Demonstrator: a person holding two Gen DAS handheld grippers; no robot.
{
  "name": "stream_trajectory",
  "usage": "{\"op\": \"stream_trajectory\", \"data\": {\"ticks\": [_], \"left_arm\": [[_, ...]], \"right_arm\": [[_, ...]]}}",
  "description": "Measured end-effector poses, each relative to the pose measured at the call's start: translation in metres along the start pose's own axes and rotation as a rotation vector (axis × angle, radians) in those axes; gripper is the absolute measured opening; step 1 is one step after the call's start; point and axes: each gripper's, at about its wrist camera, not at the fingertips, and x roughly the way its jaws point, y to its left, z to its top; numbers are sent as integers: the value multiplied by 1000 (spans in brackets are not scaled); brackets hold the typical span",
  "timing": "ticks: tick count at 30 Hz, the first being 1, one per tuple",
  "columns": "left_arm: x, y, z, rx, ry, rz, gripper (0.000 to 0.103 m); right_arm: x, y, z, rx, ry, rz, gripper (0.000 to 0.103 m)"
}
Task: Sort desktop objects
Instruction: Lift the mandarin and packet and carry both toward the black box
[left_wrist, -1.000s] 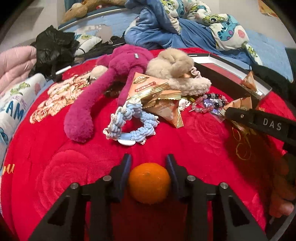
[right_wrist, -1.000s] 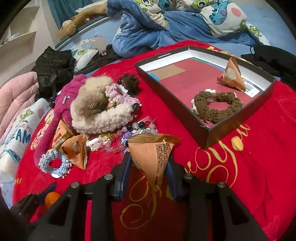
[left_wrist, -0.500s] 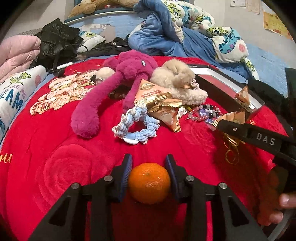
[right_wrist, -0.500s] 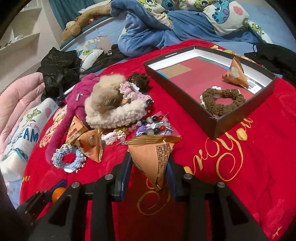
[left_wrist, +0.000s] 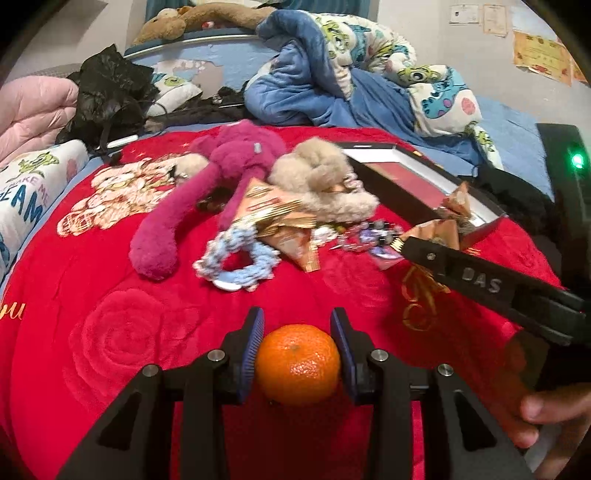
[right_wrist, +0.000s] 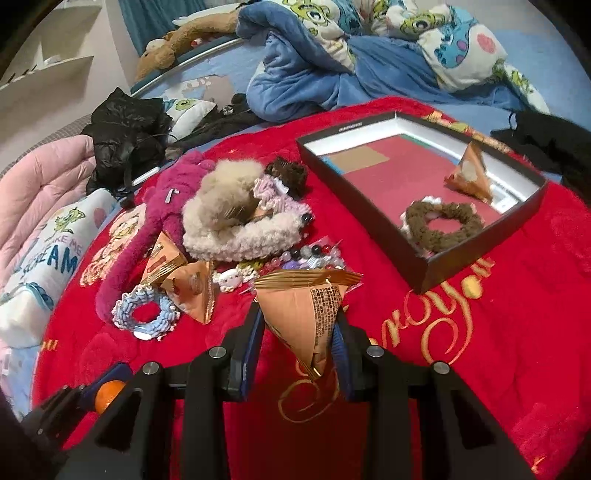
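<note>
My left gripper (left_wrist: 297, 332) is shut on a small orange mandarin (left_wrist: 297, 364), held above the red blanket (left_wrist: 110, 332); the same mandarin (right_wrist: 108, 395) shows at the lower left of the right wrist view. My right gripper (right_wrist: 299, 325) is shut on an orange triangular snack packet (right_wrist: 308, 310), lifted over the blanket. The black shallow box (right_wrist: 476, 240) lies to the upper right and holds a brown scrunchie (right_wrist: 441, 225) and another triangular packet (right_wrist: 471, 173). In the left wrist view my right gripper's black finger (left_wrist: 480, 280) crosses the right side.
A pile lies mid-blanket: magenta plush toy (left_wrist: 192, 206), beige fluffy item (left_wrist: 325, 184), blue scrunchie (left_wrist: 236, 258), two snack packets (left_wrist: 280, 225), bead bracelets (right_wrist: 314, 258), dark hair tie (right_wrist: 288, 173). Blue bedding (right_wrist: 332, 66), a black bag (right_wrist: 125, 136) and pillows surround it.
Both grippers have shifted slightly with their loads; the left wrist view now takes in more of the bed behind the pile. Both grips are unchanged.
</note>
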Motion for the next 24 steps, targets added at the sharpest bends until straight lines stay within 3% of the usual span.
{"op": "stream_trajectory", "data": {"ticks": [10,16,24], "left_arm": [[-11,-35,6,-14,-17,-71,39],[-16,-68,16,49,-48,-52,39],[-30,-112,32,82,-83,-100,39]], "right_arm": [[-24,-24,1,-14,-36,-33,34],[-49,-46,7,-9,-74,-37,34],[-99,-69,11,-47,-133,-140,34]]}}
